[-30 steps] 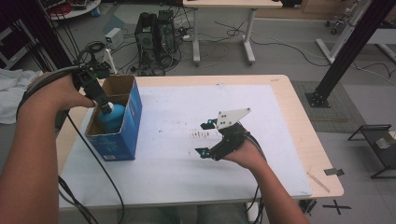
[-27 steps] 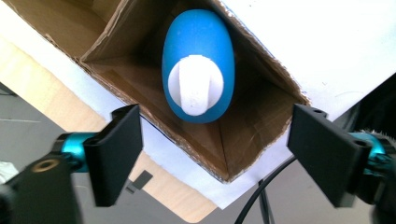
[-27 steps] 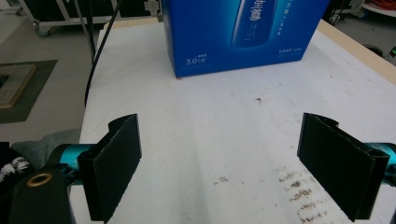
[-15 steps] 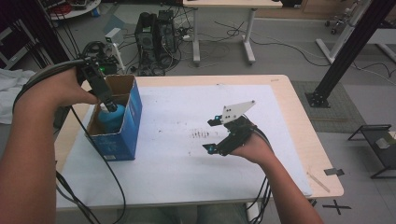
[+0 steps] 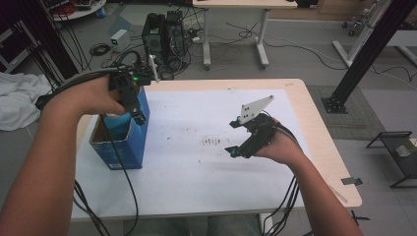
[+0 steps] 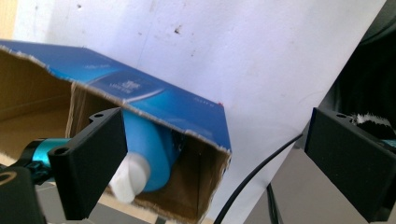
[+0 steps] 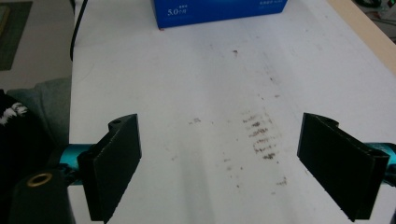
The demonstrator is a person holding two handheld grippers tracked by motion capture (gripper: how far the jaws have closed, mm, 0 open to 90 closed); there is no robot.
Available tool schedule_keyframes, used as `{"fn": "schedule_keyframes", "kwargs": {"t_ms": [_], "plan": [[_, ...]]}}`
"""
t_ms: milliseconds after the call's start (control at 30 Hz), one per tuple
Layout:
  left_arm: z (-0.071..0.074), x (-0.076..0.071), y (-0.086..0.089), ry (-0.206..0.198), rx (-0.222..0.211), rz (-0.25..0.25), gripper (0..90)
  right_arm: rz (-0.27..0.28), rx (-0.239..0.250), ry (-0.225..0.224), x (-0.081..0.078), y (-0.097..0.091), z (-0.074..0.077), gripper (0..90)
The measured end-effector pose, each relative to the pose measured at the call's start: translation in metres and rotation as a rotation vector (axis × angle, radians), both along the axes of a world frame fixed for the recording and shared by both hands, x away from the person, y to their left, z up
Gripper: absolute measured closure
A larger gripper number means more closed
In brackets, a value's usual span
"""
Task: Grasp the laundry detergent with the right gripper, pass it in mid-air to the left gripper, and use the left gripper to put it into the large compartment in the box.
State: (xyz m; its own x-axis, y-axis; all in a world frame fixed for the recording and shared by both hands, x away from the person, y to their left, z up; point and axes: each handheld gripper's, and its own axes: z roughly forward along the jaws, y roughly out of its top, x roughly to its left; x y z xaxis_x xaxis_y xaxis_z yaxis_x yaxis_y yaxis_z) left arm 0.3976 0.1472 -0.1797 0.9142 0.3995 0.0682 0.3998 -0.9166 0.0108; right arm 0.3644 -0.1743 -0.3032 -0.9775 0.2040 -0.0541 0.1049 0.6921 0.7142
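High view: I see the left gripper (image 5: 139, 117) above the blue cardboard box (image 5: 120, 142) at the bench's (image 5: 196, 196) left side; the blue bottle (image 5: 117, 123) stands inside the box. The right gripper (image 5: 235, 137) hangs over the white sheet (image 5: 196, 128), well apart.
Left gripper view: my fingers (image 6: 93, 158) have just been opening, now wide, gripping nothing; bottle with white cap (image 6: 130, 179) lies below them.
Right gripper view: fingers (image 7: 116, 163) wide apart, empty, over smudges (image 7: 261, 137).
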Motion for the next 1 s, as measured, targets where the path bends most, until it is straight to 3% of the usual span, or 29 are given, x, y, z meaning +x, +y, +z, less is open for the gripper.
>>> {"fn": "schedule_keyframes", "kwargs": {"t_ms": [333,433,467,533,567,633,900,1000], "plan": [[-0.015,-0.004,-0.043,0.032,-0.001,-0.1,4.0,-0.026,-0.07,0.005,0.007,-0.01,0.017,12.8],[-0.025,-0.003,-0.054,0.058,0.023,-0.128,4.0,-0.033,-0.103,0.024,0.008,-0.011,0.021,12.8],[-0.03,-0.002,-0.057,0.069,0.023,-0.136,4.0,-0.03,-0.117,0.008,0.01,-0.012,0.022,12.8],[-0.038,-0.001,-0.063,0.079,0.022,-0.159,4.0,-0.025,-0.15,0.03,0.011,-0.012,0.024,12.8],[-0.043,0.0,-0.065,0.083,0.019,-0.174,4.0,-0.026,-0.166,0.013,0.012,-0.012,0.025,12.8],[-0.052,0.001,-0.07,0.104,0.018,-0.196,4.0,-0.014,-0.199,0.021,0.015,-0.011,0.026,12.8],[-0.082,0.005,-0.078,0.124,0.026,-0.242,4.0,0.023,-0.307,0.084,0.024,-0.007,0.015,12.8],[-0.09,0.008,-0.079,0.126,0.031,-0.231,4.0,0.042,-0.346,0.075,0.027,-0.005,0.01,12.8]]}}
